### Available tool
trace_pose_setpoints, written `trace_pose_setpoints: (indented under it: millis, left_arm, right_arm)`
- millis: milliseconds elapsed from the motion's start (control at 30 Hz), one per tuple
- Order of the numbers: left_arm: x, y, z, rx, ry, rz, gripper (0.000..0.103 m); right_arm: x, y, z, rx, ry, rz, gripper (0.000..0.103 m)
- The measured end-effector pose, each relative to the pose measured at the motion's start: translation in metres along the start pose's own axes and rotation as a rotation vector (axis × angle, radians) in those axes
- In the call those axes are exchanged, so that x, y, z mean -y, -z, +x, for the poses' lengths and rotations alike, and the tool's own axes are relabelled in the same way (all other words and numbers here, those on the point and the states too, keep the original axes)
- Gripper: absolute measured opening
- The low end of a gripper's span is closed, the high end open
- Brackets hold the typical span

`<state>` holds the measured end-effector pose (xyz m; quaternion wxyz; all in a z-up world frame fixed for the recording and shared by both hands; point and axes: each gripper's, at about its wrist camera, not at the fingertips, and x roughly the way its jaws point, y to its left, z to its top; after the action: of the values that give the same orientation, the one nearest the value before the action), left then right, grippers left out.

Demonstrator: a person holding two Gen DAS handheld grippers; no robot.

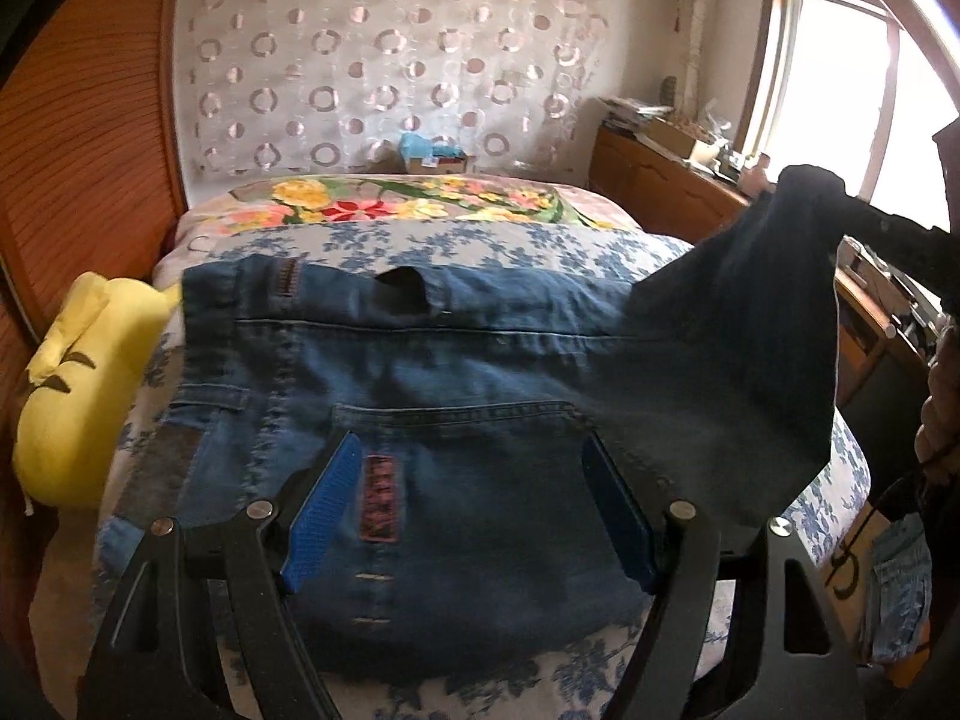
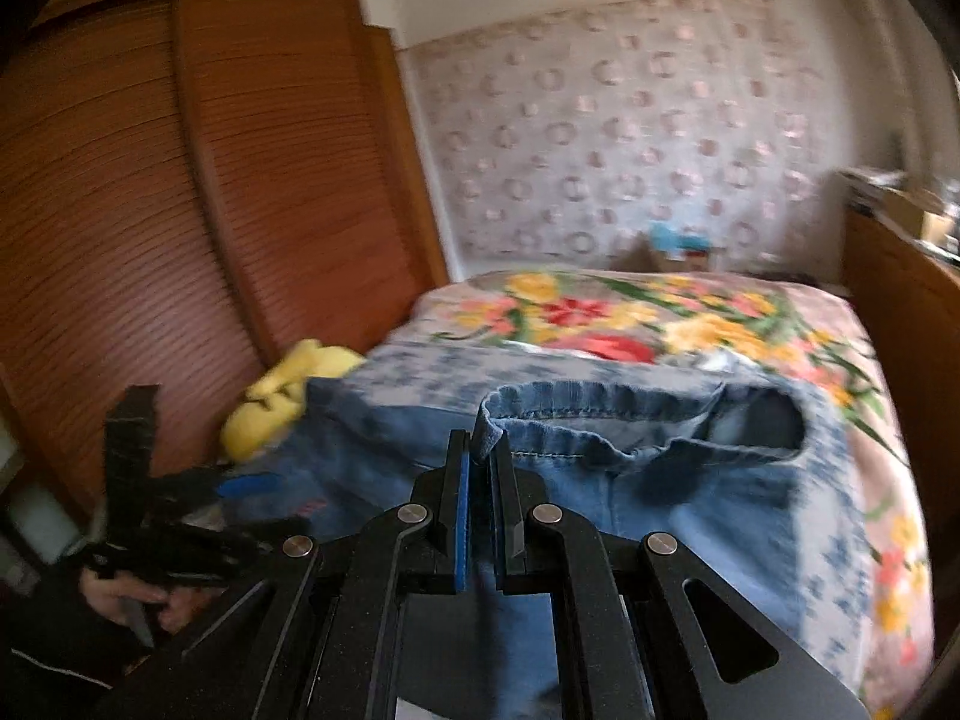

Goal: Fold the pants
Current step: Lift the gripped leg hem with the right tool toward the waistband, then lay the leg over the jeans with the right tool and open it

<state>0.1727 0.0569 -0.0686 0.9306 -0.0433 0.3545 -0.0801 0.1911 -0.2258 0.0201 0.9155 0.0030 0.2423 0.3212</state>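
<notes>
Right wrist: right gripper (image 2: 480, 450) clenched on jeans (image 2: 600, 480) hem, lifted | left gripper (image 1: 474, 510) released above jeans | bed (image 2: 690, 312) beyond bare

Right gripper (image 2: 480, 450) pinched tight on hem of blue jeans (image 2: 600, 468) raised over the floral bedspread (image 2: 750, 324); left gripper (image 2: 240, 489) in a hand (image 2: 129, 597) near left; yellow plush (image 2: 282, 390) beside the wooden wardrobe (image 2: 180, 210).
</notes>
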Motion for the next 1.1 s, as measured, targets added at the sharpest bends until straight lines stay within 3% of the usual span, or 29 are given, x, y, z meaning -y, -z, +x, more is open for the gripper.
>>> trace_pose_setpoints:
  millis: [100,200,333,533,767,1000,1100]
  left_arm:
    - [-0.008,0.002,-0.003,0.003,-0.014,-0.016,0.077]
    - [-0.014,0.004,-0.004,0.002,-0.022,-0.028,0.077]
    - [-0.017,0.005,-0.001,-0.006,-0.023,-0.036,0.077]
    - [-0.009,0.000,0.008,-0.019,-0.004,-0.025,0.077]
    - [0.007,-0.009,0.021,-0.041,0.028,-0.010,0.077]
    - [0.016,-0.020,0.035,-0.064,0.044,-0.001,0.077]
    - [0.019,-0.020,0.043,-0.090,0.089,-0.004,0.076]
  right_arm:
    - [-0.019,-0.008,0.016,-0.020,-0.069,-0.039,0.005]
    - [-0.030,-0.006,0.039,-0.095,-0.099,-0.072,0.006]
    - [-0.024,-0.001,0.053,-0.149,-0.067,-0.081,0.014]
    - [0.004,-0.005,0.054,-0.136,-0.007,-0.048,0.030]
    - [0.013,-0.002,0.072,-0.170,0.082,-0.047,0.036]
    - [0.026,-0.012,0.104,-0.218,0.078,-0.073,0.042]
    - [0.027,-0.020,0.133,-0.240,0.048,-0.094,0.043]
